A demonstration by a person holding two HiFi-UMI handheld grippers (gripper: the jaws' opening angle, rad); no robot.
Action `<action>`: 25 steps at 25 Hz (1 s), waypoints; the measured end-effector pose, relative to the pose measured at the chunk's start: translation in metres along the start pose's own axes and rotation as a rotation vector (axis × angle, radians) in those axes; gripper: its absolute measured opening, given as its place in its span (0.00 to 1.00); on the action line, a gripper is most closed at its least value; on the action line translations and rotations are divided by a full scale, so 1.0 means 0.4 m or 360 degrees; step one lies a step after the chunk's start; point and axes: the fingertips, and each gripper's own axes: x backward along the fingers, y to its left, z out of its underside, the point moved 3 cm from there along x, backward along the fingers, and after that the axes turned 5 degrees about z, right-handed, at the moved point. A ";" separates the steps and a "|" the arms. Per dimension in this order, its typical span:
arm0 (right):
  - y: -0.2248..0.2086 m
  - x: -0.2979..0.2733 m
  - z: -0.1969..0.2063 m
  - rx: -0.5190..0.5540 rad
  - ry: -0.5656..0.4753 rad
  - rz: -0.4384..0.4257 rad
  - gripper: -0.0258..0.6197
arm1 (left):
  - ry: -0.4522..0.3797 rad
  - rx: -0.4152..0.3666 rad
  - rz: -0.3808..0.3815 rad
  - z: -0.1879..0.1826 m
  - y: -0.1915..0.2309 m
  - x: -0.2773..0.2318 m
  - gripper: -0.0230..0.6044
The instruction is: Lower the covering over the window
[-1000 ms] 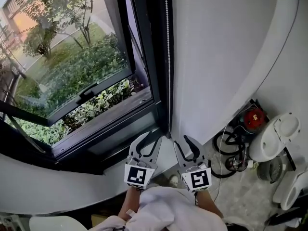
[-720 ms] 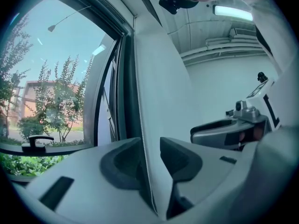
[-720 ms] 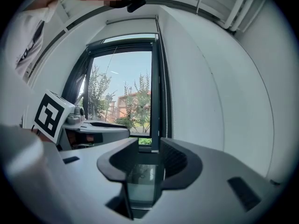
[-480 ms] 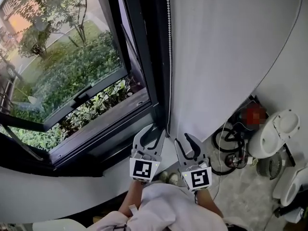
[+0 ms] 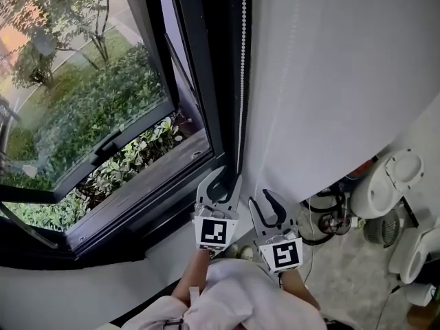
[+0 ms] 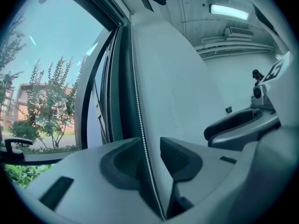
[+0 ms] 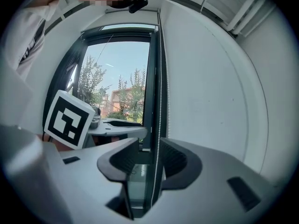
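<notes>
A white bead chain [image 5: 241, 81] hangs down the dark window frame [image 5: 206, 108], right where it meets the white wall. My left gripper [image 5: 223, 181] is at the chain's lower end. In the left gripper view the chain [image 6: 140, 120] runs between the open jaws of the left gripper [image 6: 149, 146], with a gap on both sides. My right gripper [image 5: 265, 201] stands open just to the right, a little nearer to me. In the right gripper view the chain [image 7: 160, 92] shows through the gap of the right gripper [image 7: 149, 148], ahead of the jaws. I cannot make out the covering itself.
The window sash [image 5: 103, 150] is tilted open over green shrubs. A white sill [image 5: 158, 253] runs below the frame. On the floor at the right stand white appliances [image 5: 385, 184], coiled black cables [image 5: 323, 218] and a small fan [image 5: 388, 229].
My left gripper has moved right and towards the frame, up to the bead chain. The right gripper has shifted only slightly. Both stay open.
</notes>
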 end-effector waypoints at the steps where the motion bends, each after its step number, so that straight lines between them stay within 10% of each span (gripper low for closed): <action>1: -0.001 -0.004 0.000 0.0002 0.0002 0.0005 0.26 | 0.0009 0.0003 -0.0001 0.005 0.004 -0.010 0.25; 25: -0.028 -0.002 0.028 0.0021 0.0095 0.0072 0.25 | 0.0156 0.0005 -0.0179 0.080 0.041 -0.182 0.35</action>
